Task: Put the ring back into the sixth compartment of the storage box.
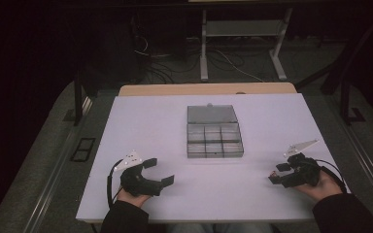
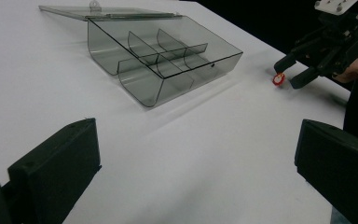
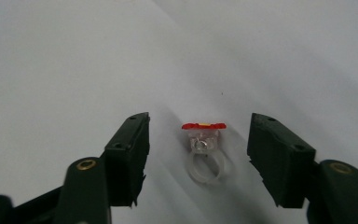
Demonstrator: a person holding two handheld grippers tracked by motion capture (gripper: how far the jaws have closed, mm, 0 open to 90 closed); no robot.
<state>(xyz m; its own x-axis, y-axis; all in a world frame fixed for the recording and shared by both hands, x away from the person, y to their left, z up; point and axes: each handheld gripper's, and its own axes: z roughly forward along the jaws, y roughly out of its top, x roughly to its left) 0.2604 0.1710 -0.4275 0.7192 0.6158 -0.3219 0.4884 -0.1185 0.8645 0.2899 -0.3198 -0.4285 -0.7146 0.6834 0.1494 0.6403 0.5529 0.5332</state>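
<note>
Lying between open right gripper (image 3: 199, 154) jaws, untouched: ring (image 3: 204, 151).

Glossy smoky clear plastic box (image 2: 163, 58) on a matt white table (image 2: 214, 154); translucent plastic ring (image 3: 204, 151).

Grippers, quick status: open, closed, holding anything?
Left gripper: open, holding nothing.
Right gripper: open, jaws on either side of the small red-topped ring on the table, not yet gripping it.
</note>
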